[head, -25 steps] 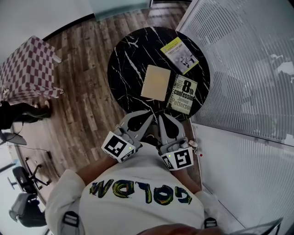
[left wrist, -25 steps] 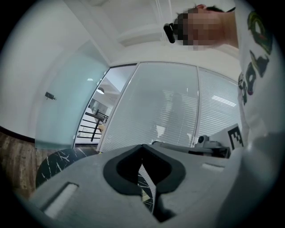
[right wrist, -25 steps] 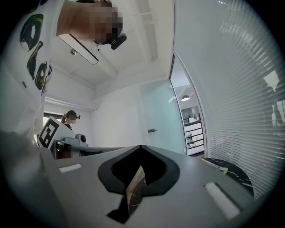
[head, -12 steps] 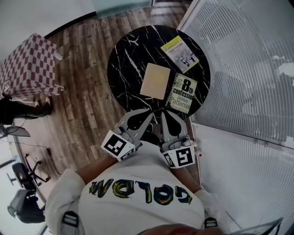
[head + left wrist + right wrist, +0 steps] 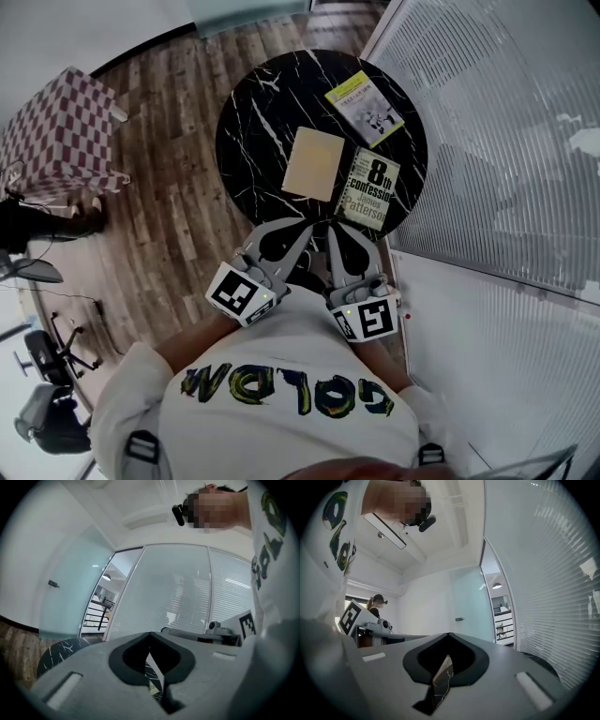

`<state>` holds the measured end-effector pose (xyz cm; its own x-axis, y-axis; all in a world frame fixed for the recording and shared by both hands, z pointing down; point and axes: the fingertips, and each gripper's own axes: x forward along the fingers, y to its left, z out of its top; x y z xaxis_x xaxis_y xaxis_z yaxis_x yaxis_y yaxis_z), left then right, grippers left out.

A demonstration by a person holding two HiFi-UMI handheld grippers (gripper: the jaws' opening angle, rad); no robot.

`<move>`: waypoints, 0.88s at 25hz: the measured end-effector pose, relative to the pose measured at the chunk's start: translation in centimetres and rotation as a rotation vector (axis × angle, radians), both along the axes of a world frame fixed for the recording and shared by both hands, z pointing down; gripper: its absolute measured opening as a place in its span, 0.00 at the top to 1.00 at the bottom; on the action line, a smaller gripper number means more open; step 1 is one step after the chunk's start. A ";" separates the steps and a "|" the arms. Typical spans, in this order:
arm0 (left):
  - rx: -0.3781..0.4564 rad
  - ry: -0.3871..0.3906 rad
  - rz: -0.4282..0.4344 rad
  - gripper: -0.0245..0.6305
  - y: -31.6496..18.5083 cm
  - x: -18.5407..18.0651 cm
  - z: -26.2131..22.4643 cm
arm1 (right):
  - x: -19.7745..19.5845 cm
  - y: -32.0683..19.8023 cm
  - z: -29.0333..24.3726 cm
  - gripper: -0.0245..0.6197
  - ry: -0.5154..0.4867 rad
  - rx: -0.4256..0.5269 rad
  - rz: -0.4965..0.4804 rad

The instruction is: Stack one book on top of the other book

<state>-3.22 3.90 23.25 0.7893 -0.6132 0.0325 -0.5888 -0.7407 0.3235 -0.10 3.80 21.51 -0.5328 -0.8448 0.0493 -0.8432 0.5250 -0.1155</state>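
The head view looks steeply down from above the person's chest. The round marble table [image 5: 262,122] lies at 12 o'clock, with the left gripper [image 5: 298,231] and right gripper [image 5: 334,234] near centre. Each gripper view sits close behind its own jaws and faces level. The left one faces the slatted glass wall [image 5: 187,597], with the right gripper at 3 o'clock. The right one has that wall at 3 o'clock and the left gripper at 9 o'clock.

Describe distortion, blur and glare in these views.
Head view: heavy fisheye curving the blinds, sharp, 8th confession book title legible, no glare on the marble table. Left gripper view, right gripper view: dark round vignette; left hand-held gripper and right hand-held gripper slightly soft.
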 end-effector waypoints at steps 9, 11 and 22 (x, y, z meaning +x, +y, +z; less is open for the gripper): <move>-0.011 -0.037 -0.012 0.96 -1.4 0.2 1.1 | 0.2 -1.0 1.1 0.96 0.006 -0.023 -0.010; -0.014 -0.046 -0.012 0.96 -1.8 0.2 1.6 | 0.3 -1.4 1.4 0.96 0.006 -0.027 -0.008; -0.038 -0.090 -0.024 0.96 -4.5 -0.1 4.1 | 1.3 -4.1 4.1 0.96 0.032 -0.064 0.017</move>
<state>-3.36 -0.57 27.34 0.7675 -0.6285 0.1261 -0.6339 -0.7147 0.2957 1.19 -0.33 25.57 -0.5159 -0.8481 0.1207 -0.8556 0.5032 -0.1212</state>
